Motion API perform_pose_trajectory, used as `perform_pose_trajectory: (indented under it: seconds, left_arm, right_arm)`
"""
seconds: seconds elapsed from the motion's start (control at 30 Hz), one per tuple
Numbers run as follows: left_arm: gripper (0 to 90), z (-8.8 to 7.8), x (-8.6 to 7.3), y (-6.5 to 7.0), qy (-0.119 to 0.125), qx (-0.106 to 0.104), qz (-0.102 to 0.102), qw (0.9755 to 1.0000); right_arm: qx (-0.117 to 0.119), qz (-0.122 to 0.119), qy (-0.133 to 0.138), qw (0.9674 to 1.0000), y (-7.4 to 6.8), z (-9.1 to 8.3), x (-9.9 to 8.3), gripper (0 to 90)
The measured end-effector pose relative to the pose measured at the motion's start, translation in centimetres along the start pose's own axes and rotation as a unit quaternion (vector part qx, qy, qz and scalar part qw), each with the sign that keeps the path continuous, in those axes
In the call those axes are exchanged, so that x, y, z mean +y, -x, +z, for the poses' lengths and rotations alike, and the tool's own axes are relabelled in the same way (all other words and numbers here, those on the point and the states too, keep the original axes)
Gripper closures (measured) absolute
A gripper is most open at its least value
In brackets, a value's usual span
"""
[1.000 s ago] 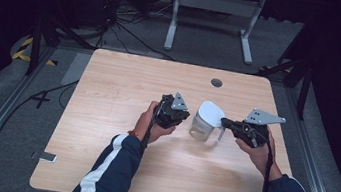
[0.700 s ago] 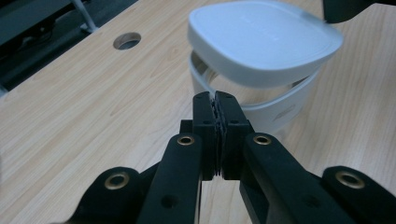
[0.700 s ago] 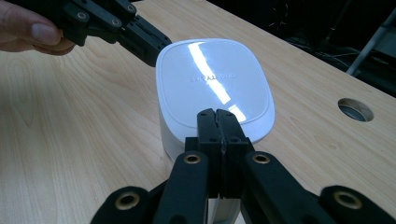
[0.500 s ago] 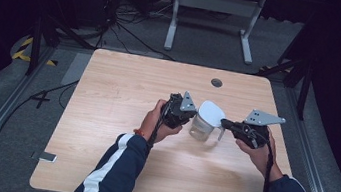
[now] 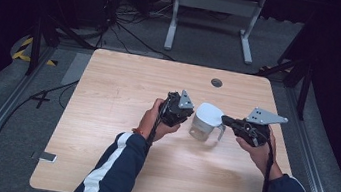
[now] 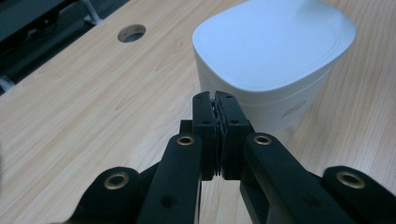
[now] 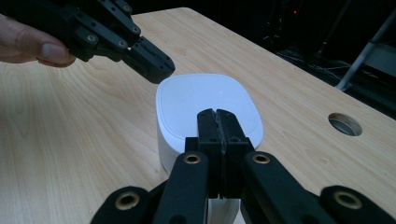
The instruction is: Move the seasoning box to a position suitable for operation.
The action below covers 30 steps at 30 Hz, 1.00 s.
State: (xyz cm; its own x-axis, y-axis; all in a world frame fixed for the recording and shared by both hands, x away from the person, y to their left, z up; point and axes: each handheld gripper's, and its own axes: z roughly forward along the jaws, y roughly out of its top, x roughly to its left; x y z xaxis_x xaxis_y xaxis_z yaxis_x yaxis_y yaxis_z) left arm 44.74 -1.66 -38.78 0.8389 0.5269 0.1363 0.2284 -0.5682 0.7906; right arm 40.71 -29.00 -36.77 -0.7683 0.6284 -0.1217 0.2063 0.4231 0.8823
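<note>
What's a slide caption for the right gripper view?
Right gripper, jaws shut, at a lidded white jug; left gripper hovers at its far rim.

the light wooden table (image 5: 124, 89) is pale tan with fine darker grain lines and a round dark hole (image 5: 216, 83) near its far edge. the lidded jug (image 5: 205, 122) on it has a plain white lid, a translucent whitish body and a faint grey marking on its side. the left tongs (image 6: 216, 116) are matt black with brass-coloured rivets, and the right tongs (image 7: 217, 126) show the same black and brass. each carries a grey plate. the person's sleeves (image 5: 113, 168) are dark navy, the left one with a white stripe. the floor (image 5: 6, 103) is grey, with a yellow-and-black striped patch (image 5: 26, 49) at the left.
</note>
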Motion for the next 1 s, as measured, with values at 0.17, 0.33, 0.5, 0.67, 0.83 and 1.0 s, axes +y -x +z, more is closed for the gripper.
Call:
perform_pose_trajectory:
  seconds: [0.17, 0.33, 0.5, 0.67, 0.83, 1.0]
  left_arm:
    - [87.0, 0.38, -0.04, 0.05, -0.005, -0.003, 0.001, 1.0000]
    - [85.3, 0.44, -0.09, 0.01, -0.001, -0.003, -0.004, 1.0000]
    - [84.4, 0.40, 0.01, 0.05, -0.001, -0.004, 0.000, 1.0000]
    - [83.9, 0.33, 0.25, 0.23, 0.001, -0.003, 0.001, 1.0000]
    - [83.2, 0.28, 0.33, 0.16, 0.001, -0.002, 0.001, 1.0000]
    - [83.1, 0.24, 0.34, 0.03, 0.000, 0.001, -0.003, 1.0000]
  right_arm:
    - [0.005, -0.002, -0.016, 0.9999, -0.01, 0.81, -0.18, 90.0]
    - [0.010, -0.002, -0.014, 0.9998, -0.10, 0.80, -0.24, 90.0]
    - [0.008, -0.003, -0.015, 0.9998, -0.16, 0.68, -0.31, 90.0]
    - [0.008, -0.006, -0.017, 0.9998, -0.24, 0.47, -0.40, 90.0]
    - [0.008, -0.005, -0.017, 0.9998, -0.27, 0.40, -0.44, 90.0]
    - [0.005, -0.015, -0.034, 0.9993, -0.39, 0.49, -0.84, 90.0]
